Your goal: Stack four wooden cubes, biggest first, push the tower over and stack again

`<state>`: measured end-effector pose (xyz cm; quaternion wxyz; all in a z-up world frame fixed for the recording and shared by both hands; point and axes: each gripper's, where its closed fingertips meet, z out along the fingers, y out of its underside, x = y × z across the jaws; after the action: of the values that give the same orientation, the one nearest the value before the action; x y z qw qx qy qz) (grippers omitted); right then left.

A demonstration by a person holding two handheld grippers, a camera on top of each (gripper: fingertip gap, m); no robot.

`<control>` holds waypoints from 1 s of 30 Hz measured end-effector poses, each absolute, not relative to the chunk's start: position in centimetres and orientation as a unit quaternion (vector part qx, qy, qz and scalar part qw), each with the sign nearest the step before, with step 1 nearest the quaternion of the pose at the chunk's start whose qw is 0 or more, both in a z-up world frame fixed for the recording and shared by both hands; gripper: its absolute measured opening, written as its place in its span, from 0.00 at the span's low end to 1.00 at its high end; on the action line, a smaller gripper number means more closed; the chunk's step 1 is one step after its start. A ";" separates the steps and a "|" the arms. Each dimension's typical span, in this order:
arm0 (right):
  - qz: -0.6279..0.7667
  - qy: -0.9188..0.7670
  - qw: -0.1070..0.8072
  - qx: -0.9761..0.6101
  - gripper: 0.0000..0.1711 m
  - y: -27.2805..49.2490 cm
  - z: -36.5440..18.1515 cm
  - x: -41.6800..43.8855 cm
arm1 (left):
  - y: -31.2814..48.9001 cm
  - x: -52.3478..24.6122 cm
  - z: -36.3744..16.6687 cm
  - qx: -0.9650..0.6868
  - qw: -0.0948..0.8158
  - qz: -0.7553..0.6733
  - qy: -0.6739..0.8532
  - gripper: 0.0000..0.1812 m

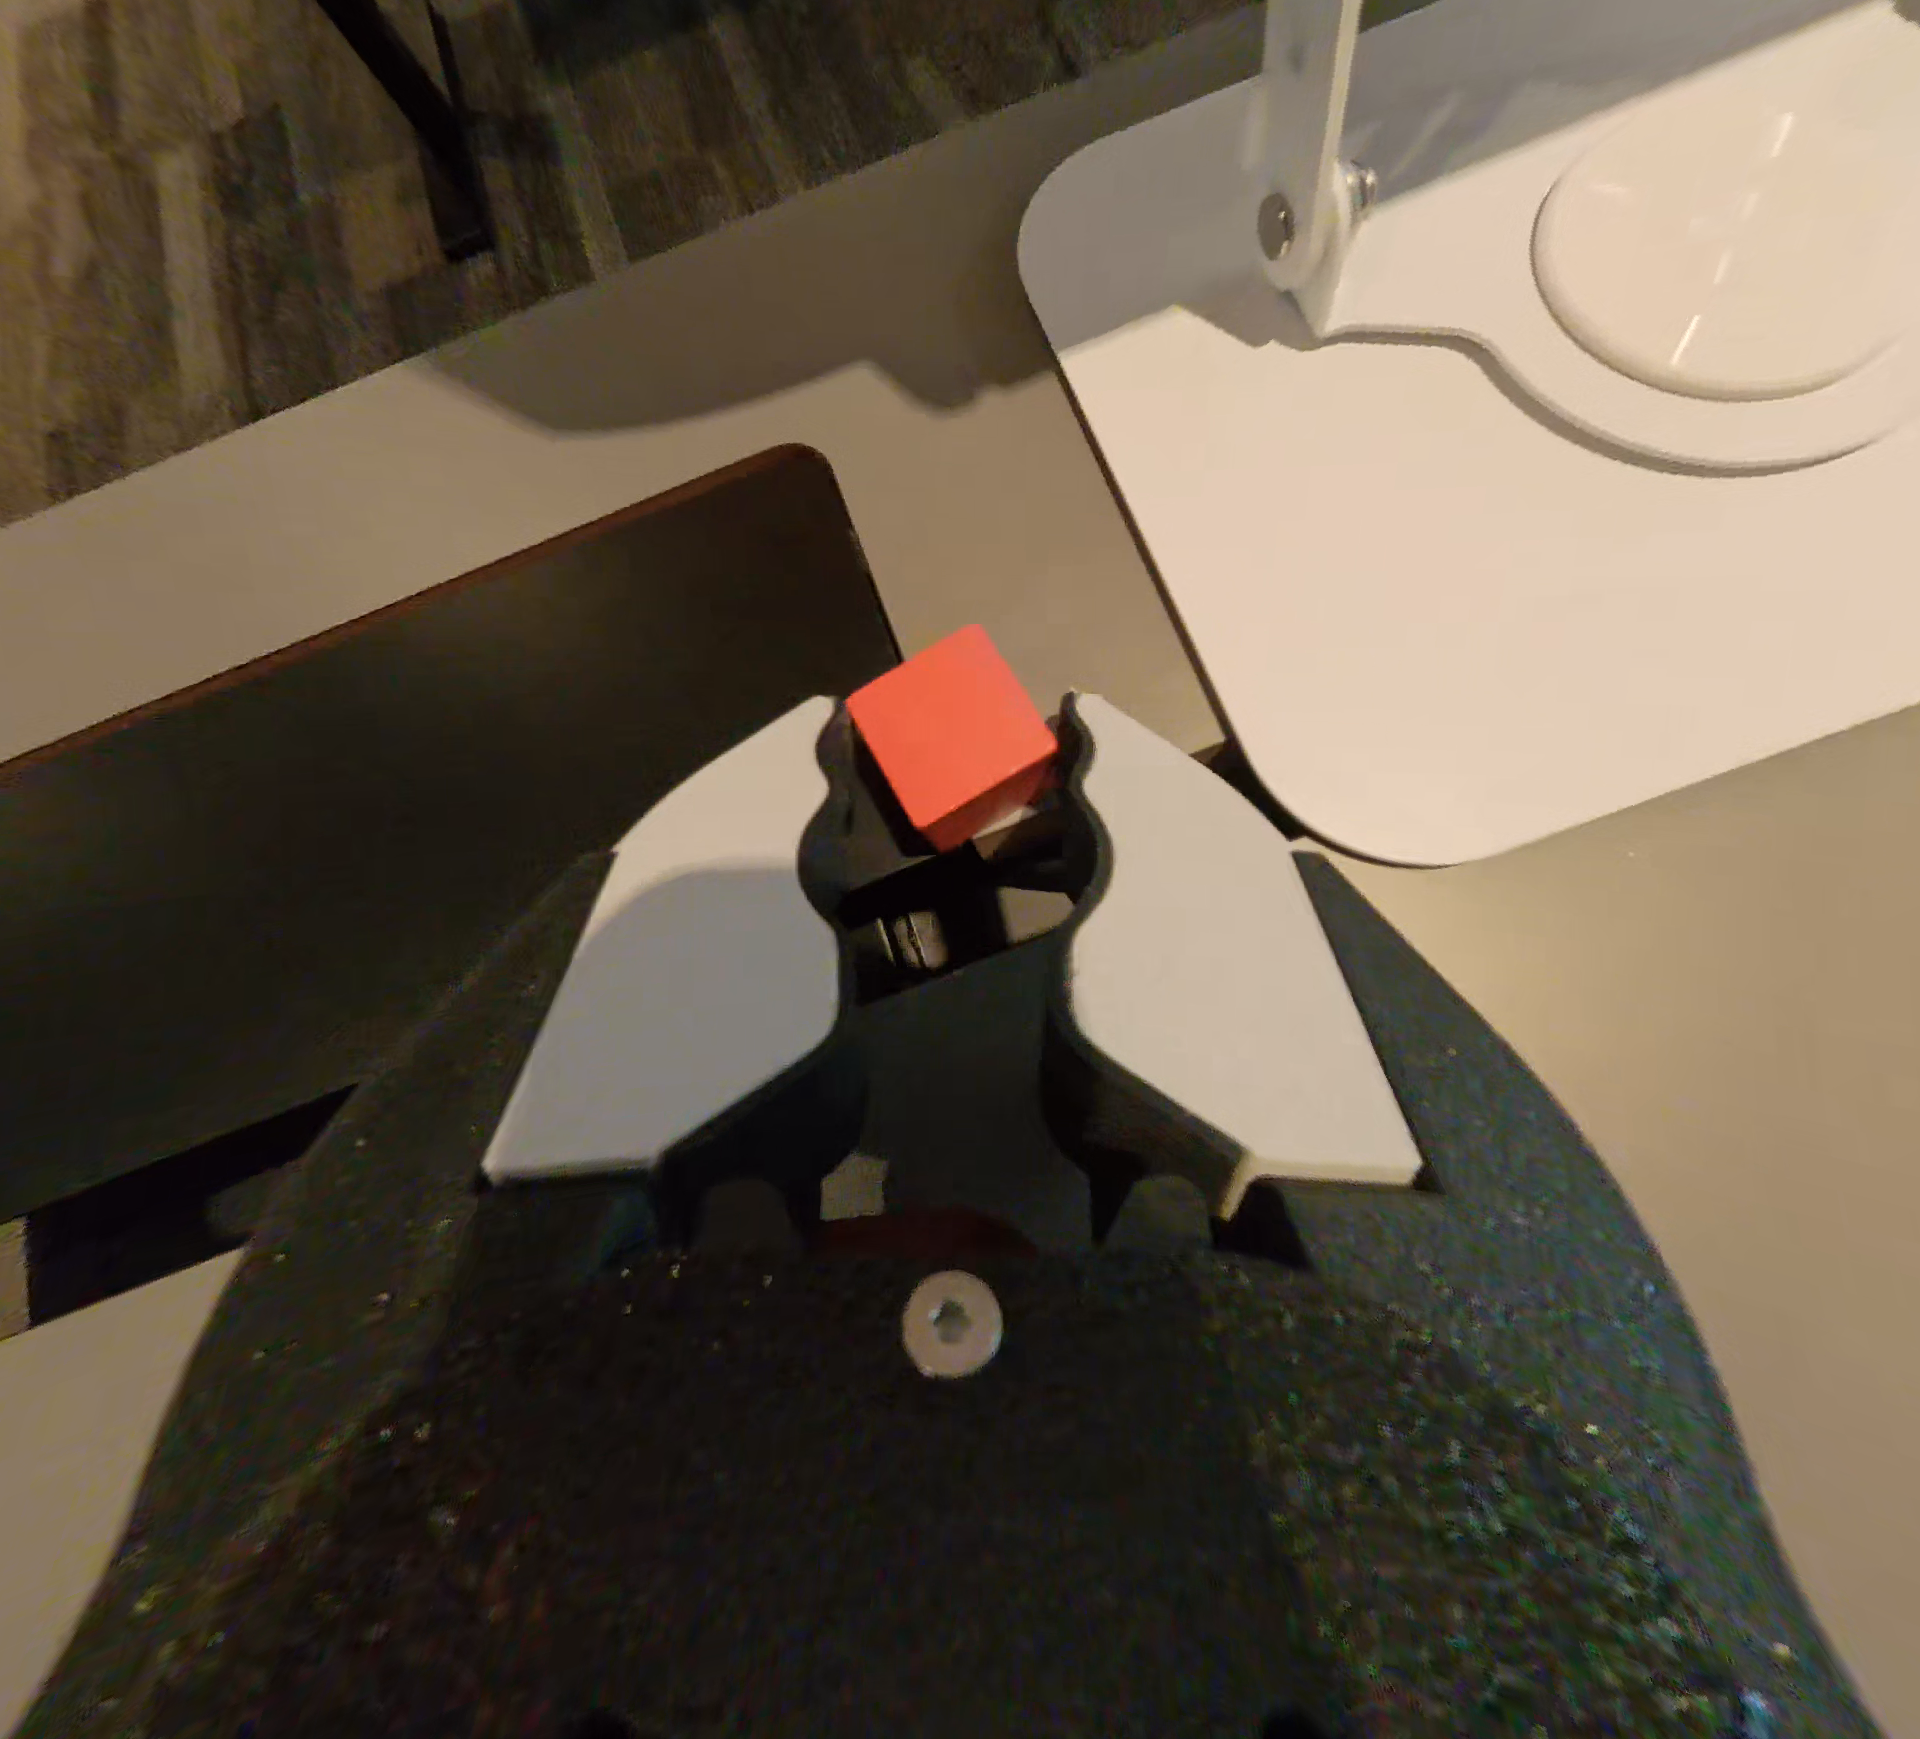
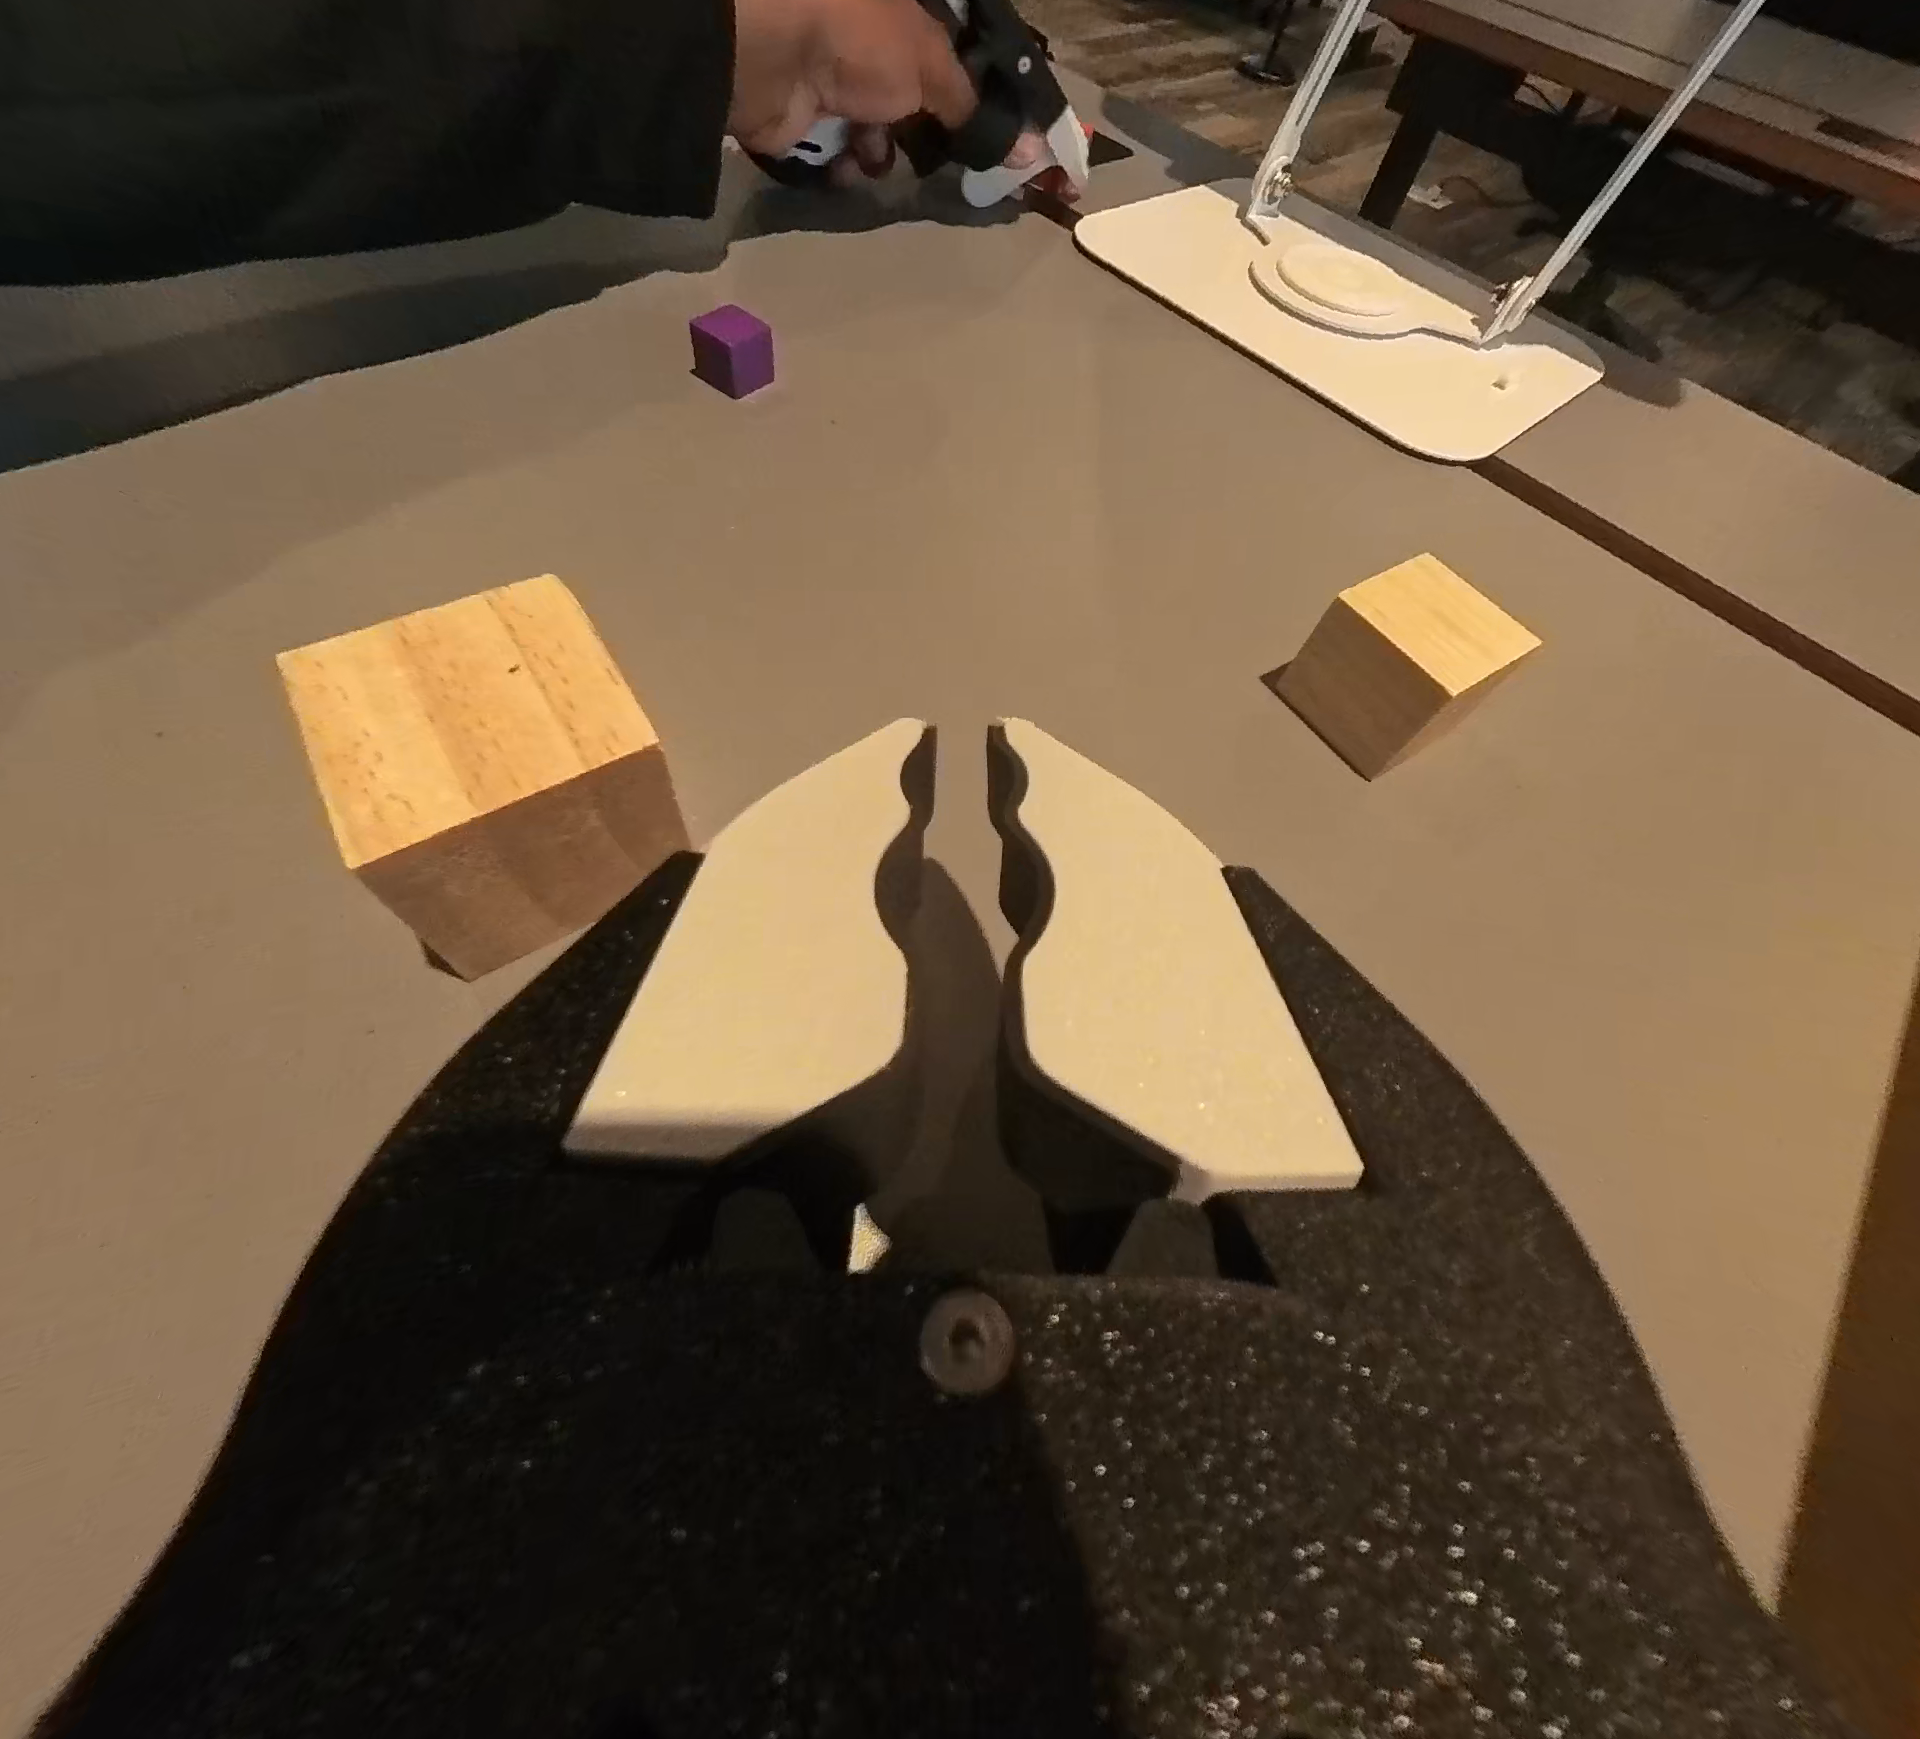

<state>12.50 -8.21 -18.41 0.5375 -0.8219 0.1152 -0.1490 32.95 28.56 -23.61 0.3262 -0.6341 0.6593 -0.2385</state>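
A small red cube (image 1: 951, 744) sits between the fingertips of my left gripper (image 1: 953, 709), which is shut on it over the corner of a dark mat (image 1: 416, 754). In the right wrist view my left gripper (image 2: 1029, 172) is at the far side of the grey table (image 2: 935, 526), held by a hand (image 2: 831, 58). My right gripper (image 2: 961, 733) is shut and empty, low over the table. A large wooden cube (image 2: 468, 733) stands just left of it. A medium wooden cube (image 2: 1413, 661) stands to its right. A small purple cube (image 2: 732, 349) lies farther back.
A white lamp base plate (image 2: 1340, 318) with slanted white rods stands at the far right, close to the red cube in the left wrist view (image 1: 1455, 598). The table's far edge (image 1: 312, 432) drops to a dark floor. A dark seam (image 2: 1662, 567) crosses the table at right. There is about 45 cm between the tips of the two grippers.
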 end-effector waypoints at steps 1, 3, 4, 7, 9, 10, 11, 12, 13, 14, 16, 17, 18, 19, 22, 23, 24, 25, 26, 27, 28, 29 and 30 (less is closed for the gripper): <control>-0.149 0.115 0.538 -0.822 0.05 -8.2 -18.4 12.5 | 28.4 32.8 -23.6 -0.633 0.323 -0.245 0.660 0.20; -0.153 0.113 0.539 -0.821 0.05 -8.2 -18.3 12.5 | 27.6 32.3 -23.1 -0.614 0.326 -0.267 0.668 0.20; -0.156 0.110 0.539 -0.820 0.05 -8.2 -18.3 12.5 | 27.0 31.9 -22.4 -0.597 0.342 -0.282 0.669 0.20; -0.164 0.103 0.540 -0.819 0.05 -8.2 -18.3 12.5 | 23.8 29.2 -19.9 -0.525 0.389 -0.346 0.674 0.20; -0.170 0.101 0.540 -0.818 0.05 -8.2 -18.3 12.6 | 21.8 26.1 -18.5 -0.482 0.417 -0.376 0.673 0.20; -0.172 0.101 0.539 -0.818 0.05 -8.3 -18.3 12.6 | 21.2 24.8 -18.2 -0.477 0.418 -0.385 0.671 0.20; -0.175 0.101 0.539 -0.818 0.05 -8.3 -18.2 12.7 | 20.8 23.5 -18.3 -0.483 0.403 -0.391 0.672 0.20; -0.179 0.100 0.539 -0.817 0.05 -8.3 -18.2 12.8 | 20.8 22.2 -18.4 -0.492 0.401 -0.394 0.665 0.20; -0.184 0.099 0.537 -0.817 0.05 -8.3 -18.2 12.9 | 20.9 20.9 -18.3 -0.495 0.404 -0.395 0.660 0.20; -0.189 0.099 0.535 -0.818 0.05 -8.3 -18.3 13.0 | 20.9 19.7 -18.1 -0.497 0.407 -0.399 0.655 0.20; -0.204 0.097 0.531 -0.817 0.05 -8.5 -18.2 13.2 | 20.4 17.3 -18.1 -0.497 0.397 -0.405 0.657 0.20; -0.215 0.096 0.527 -0.817 0.05 -8.7 -18.1 13.4 | 20.1 16.1 -18.4 -0.497 0.382 -0.407 0.665 0.20; -0.227 0.095 0.523 -0.816 0.05 -8.9 -18.0 13.6 | 19.6 14.8 -18.6 -0.494 0.357 -0.411 0.677 0.20; -0.239 0.096 0.521 -0.814 0.05 -9.2 -17.9 13.9 | 18.7 13.4 -18.8 -0.486 0.328 -0.421 0.692 0.20; -0.259 0.107 0.518 -0.809 0.05 -10.0 -17.5 14.7 | 15.8 9.0 -18.5 -0.431 0.276 -0.454 0.729 0.20; -0.261 0.113 0.517 -0.807 0.05 -10.2 -17.5 15.1 | 14.5 7.5 -18.6 -0.404 0.252 -0.462 0.748 0.20; -0.260 0.121 0.516 -0.807 0.05 -10.3 -17.6 15.4 | 13.4 6.1 -18.9 -0.379 0.231 -0.458 0.770 0.20; -0.259 0.128 0.514 -0.808 0.05 -10.4 -17.8 15.8 | 12.7 5.2 -19.2 -0.354 0.227 -0.446 0.790 0.20; -0.256 0.136 0.512 -0.808 0.05 -10.5 -18.1 16.2 | 12.1 4.5 -19.6 -0.331 0.229 -0.431 0.808 0.20; -0.253 0.143 0.508 -0.810 0.06 -10.5 -18.4 16.6 | 11.4 4.1 -20.1 -0.313 0.221 -0.418 0.824 0.20; -0.252 0.150 0.505 -0.812 0.07 -10.5 -18.5 16.9 | 10.9 4.0 -20.4 -0.306 0.208 -0.413 0.832 0.20; -0.258 0.154 0.506 -0.808 0.08 -10.6 -18.3 17.3 | 10.4 4.0 -20.7 -0.307 0.196 -0.412 0.835 0.20; -0.266 0.156 0.508 -0.805 0.08 -10.6 -18.2 17.6 | 10.1 4.1 -21.0 -0.310 0.185 -0.412 0.837 0.20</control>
<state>17.62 -10.64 -18.21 0.5076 -0.8046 0.1557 -0.2661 4.07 10.10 -21.02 0.1847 -0.3095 0.8366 -0.4125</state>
